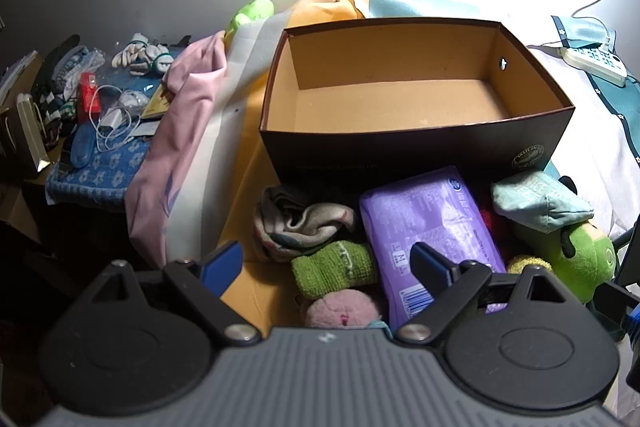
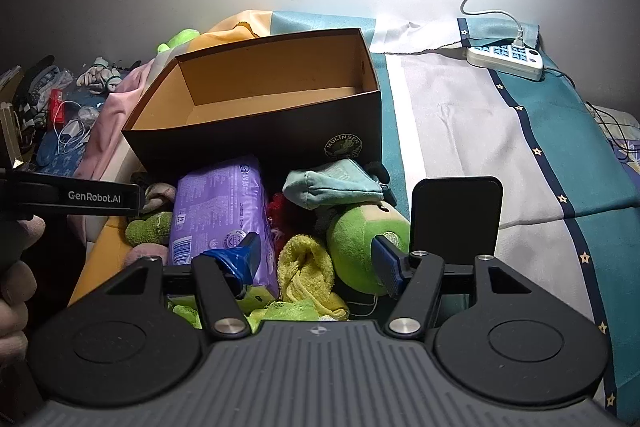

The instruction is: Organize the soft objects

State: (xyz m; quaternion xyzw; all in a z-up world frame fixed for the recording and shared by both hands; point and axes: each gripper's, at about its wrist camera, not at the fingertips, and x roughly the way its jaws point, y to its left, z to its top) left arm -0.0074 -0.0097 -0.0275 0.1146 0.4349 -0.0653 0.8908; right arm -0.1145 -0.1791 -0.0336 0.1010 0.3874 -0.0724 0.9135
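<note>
An empty dark cardboard box with a tan inside stands on the bed; it also shows in the right wrist view. In front of it lies a pile of soft things: a purple pack, a rolled grey sock, a green cloth roll, a pink plush, a teal pouch, a green plush toy and a yellow cloth. My left gripper is open above the green roll. My right gripper is open above the yellow cloth.
A pink garment hangs left of the box. A cluttered side table with cables and gloves stands at far left. A white power strip lies on the striped bedsheet at right. A wall is behind.
</note>
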